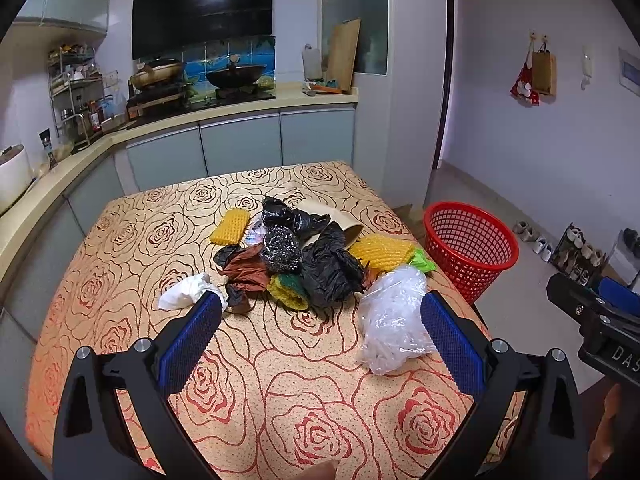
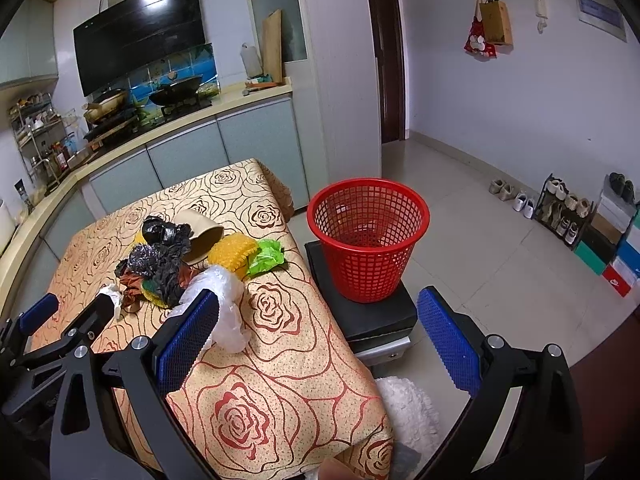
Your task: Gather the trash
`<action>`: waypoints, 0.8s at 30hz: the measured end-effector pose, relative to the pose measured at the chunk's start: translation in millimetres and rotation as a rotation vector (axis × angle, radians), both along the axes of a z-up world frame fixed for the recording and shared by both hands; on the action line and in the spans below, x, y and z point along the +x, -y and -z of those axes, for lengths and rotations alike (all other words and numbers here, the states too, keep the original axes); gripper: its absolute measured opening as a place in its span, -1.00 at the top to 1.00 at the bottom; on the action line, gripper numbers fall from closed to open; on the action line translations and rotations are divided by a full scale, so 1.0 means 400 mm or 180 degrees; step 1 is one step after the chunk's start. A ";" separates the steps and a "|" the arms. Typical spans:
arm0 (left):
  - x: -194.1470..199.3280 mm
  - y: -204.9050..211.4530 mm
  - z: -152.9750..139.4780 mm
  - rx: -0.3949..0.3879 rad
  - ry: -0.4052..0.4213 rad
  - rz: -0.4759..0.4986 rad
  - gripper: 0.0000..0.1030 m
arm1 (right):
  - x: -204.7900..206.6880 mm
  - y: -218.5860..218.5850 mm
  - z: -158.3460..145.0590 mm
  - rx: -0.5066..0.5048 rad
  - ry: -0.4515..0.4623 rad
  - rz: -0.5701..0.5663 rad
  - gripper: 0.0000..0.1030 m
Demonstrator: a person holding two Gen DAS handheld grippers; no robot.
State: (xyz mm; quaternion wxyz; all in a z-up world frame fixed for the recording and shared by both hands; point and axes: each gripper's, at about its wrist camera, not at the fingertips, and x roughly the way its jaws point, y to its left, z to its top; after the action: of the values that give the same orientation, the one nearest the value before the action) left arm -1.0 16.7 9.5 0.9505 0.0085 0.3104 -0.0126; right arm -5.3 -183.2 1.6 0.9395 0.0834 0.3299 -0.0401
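A trash pile lies on the rose-patterned table (image 1: 280, 380): black plastic bags (image 1: 328, 264), a steel scourer (image 1: 280, 250), yellow foam nets (image 1: 231, 226), a brown wrapper (image 1: 246, 270), white tissue (image 1: 184, 292), a paper cup (image 1: 336, 216) and a clear plastic bag (image 1: 394, 320). My left gripper (image 1: 320, 308) is open and empty, hovering short of the pile. My right gripper (image 2: 318, 308) is open and empty over the table's right edge, with the clear bag (image 2: 224, 304) by its left finger. The red mesh bin (image 2: 368, 236) stands empty on a black stool (image 2: 368, 320) right of the table.
A kitchen counter (image 1: 192, 120) with stove and pans runs behind and left of the table. A shoe rack (image 2: 564, 212) and boxes line the right wall. A white fluffy mat (image 2: 408, 408) lies on the floor below the stool.
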 end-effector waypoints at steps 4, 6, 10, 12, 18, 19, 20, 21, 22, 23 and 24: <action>-0.004 -0.001 -0.004 0.0013 0.0006 -0.0009 -0.87 | -0.002 -0.003 -0.003 -0.0003 0.0013 -0.0017 -0.88; -0.004 -0.001 -0.006 0.0011 0.0010 -0.0007 -0.87 | -0.004 -0.005 -0.003 -0.0002 0.0020 -0.0022 -0.88; -0.008 -0.001 -0.011 0.0010 0.0033 -0.0004 -0.87 | -0.010 -0.002 -0.008 0.0003 0.0044 -0.0015 -0.88; -0.009 -0.001 -0.013 0.0010 0.0039 -0.0005 -0.87 | -0.012 -0.002 -0.009 0.0006 0.0050 -0.0012 -0.88; -0.010 0.001 -0.015 0.0011 0.0044 -0.0004 -0.87 | -0.012 -0.002 -0.009 0.0007 0.0050 -0.0011 -0.88; -0.010 0.001 -0.015 0.0012 0.0043 -0.0004 -0.87 | -0.012 -0.001 -0.011 0.0008 0.0050 -0.0011 -0.88; -0.010 0.001 -0.015 0.0013 0.0041 -0.0002 -0.87 | -0.012 -0.002 -0.009 0.0007 0.0050 -0.0012 -0.88; -0.010 0.001 -0.015 0.0016 0.0041 -0.0002 -0.87 | -0.012 -0.001 -0.010 0.0007 0.0050 -0.0013 -0.88; -0.011 0.001 -0.014 0.0014 0.0043 -0.0006 -0.87 | -0.013 -0.001 -0.011 0.0007 0.0052 -0.0014 -0.88; -0.011 0.001 -0.015 0.0014 0.0044 -0.0005 -0.87 | -0.012 -0.001 -0.009 0.0008 0.0053 -0.0012 -0.88; -0.013 0.001 -0.017 0.0018 0.0049 -0.0007 -0.87 | -0.013 0.000 -0.011 0.0010 0.0055 -0.0013 -0.88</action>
State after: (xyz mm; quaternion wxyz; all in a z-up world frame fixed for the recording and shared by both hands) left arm -6.2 16.3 16.3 0.9528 0.0109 0.3032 -0.0106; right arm -10.4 -183.0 5.8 0.9422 0.0845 0.3220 -0.0370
